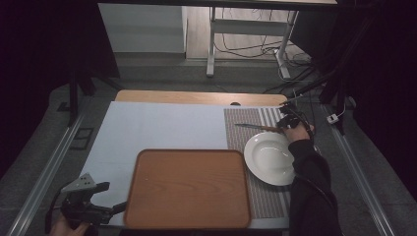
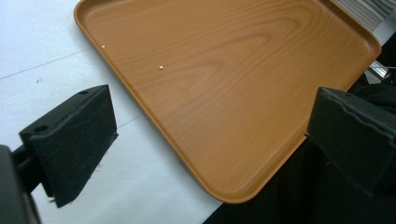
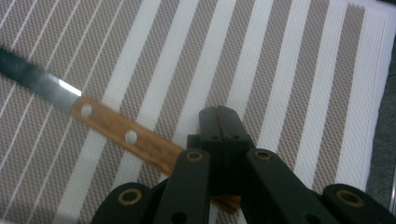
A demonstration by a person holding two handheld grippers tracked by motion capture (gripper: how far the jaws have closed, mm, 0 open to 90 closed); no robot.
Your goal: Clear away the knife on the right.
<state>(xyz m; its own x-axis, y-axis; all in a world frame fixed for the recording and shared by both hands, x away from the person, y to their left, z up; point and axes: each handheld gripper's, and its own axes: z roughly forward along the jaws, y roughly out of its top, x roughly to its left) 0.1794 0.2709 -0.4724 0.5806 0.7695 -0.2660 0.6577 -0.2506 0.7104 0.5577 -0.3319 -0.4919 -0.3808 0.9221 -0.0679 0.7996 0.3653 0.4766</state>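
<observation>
The knife [image 3: 98,119] lies flat on the striped placemat [image 3: 289,70], long axis running across the right hand-held gripper [image 3: 222,121] — wooden handle under the jaws, blade pointing away to its left in the right gripper view. That gripper's jaws are closed together over the handle's end. The left hand-held gripper [image 2: 210,140] stands wide open, holding nothing, the wooden tray [image 2: 224,70] just ahead of it.

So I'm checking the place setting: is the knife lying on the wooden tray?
No, the knife lies on the striped placemat behind the white plate, apart from the tray.
</observation>
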